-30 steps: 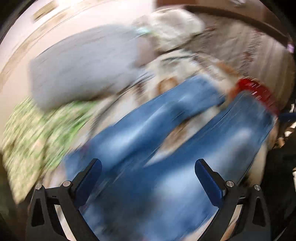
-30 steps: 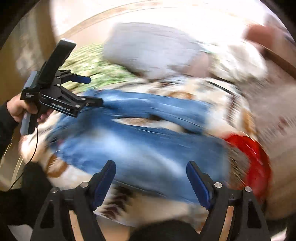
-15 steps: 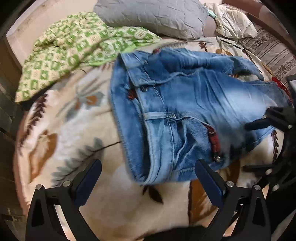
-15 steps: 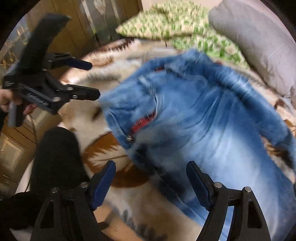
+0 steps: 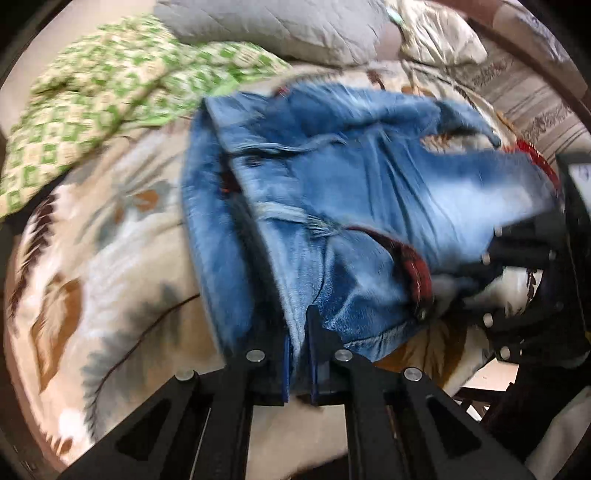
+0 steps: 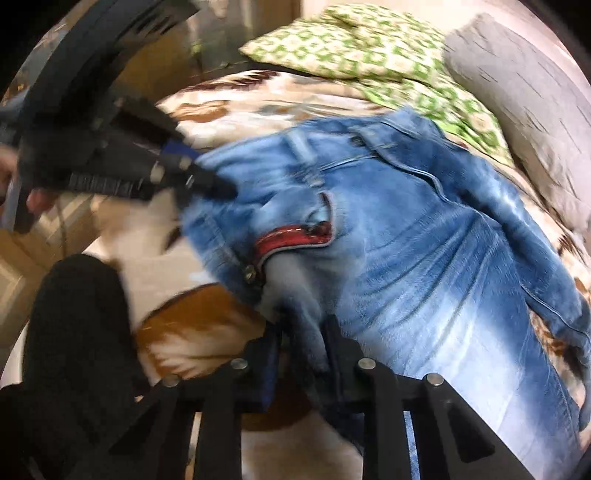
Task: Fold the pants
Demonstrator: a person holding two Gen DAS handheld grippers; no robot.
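Observation:
Blue denim pants [image 5: 362, 192] with red lining lie spread on a patterned blanket, waist end near me, legs running away. My left gripper [image 5: 297, 350] is shut on the waistband edge of the pants. My right gripper [image 6: 299, 354] is shut on the pants [image 6: 424, 251] at the waist by the red-lined pocket. In the right wrist view the left gripper [image 6: 207, 177] reaches in from the left onto the waistband. In the left wrist view the right gripper's black frame [image 5: 532, 258] stands at the right edge.
The cream and brown blanket [image 5: 110, 258] covers the bed. A green checked cloth [image 5: 92, 96] and a grey pillow [image 5: 277, 26] lie at the far side. A wooden cabinet [image 6: 33, 251] stands left of the bed. My black-clad leg [image 6: 74, 332] is by the near edge.
Both grippers were open above the pants; they have come down onto the waist and closed on the denim. The waistband is bunched where they hold it.

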